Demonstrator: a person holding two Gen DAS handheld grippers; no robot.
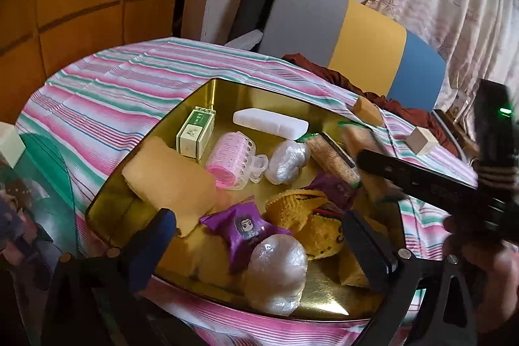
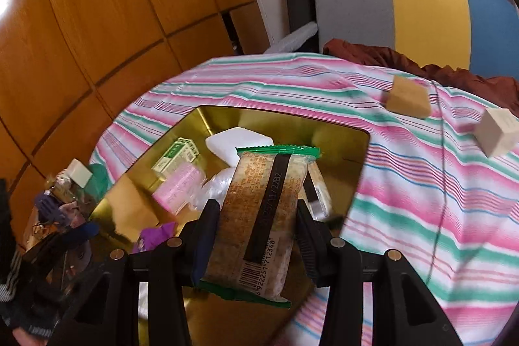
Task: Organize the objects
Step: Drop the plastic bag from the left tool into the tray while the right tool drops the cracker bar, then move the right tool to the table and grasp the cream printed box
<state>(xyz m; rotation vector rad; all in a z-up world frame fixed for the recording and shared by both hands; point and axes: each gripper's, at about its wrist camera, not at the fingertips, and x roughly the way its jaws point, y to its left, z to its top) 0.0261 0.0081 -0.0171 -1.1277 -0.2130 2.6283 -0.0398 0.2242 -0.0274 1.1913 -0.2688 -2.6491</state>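
Observation:
A gold metal tray sits on the striped tablecloth and holds a pink hair roller, a green-and-white box, a white block, a tan sponge, a purple candy wrapper, two plastic-wrapped balls, a yellow cloth and a snack bar. My left gripper is open, low over the tray's near end. My right gripper is shut on a green-edged snack bar packet, held above the tray; it shows blurred in the left wrist view.
A tan cube and a pale cube lie on the tablecloth to the right. A pale block and green lid sit left of the tray by clutter. A striped chair and wooden cabinets stand behind.

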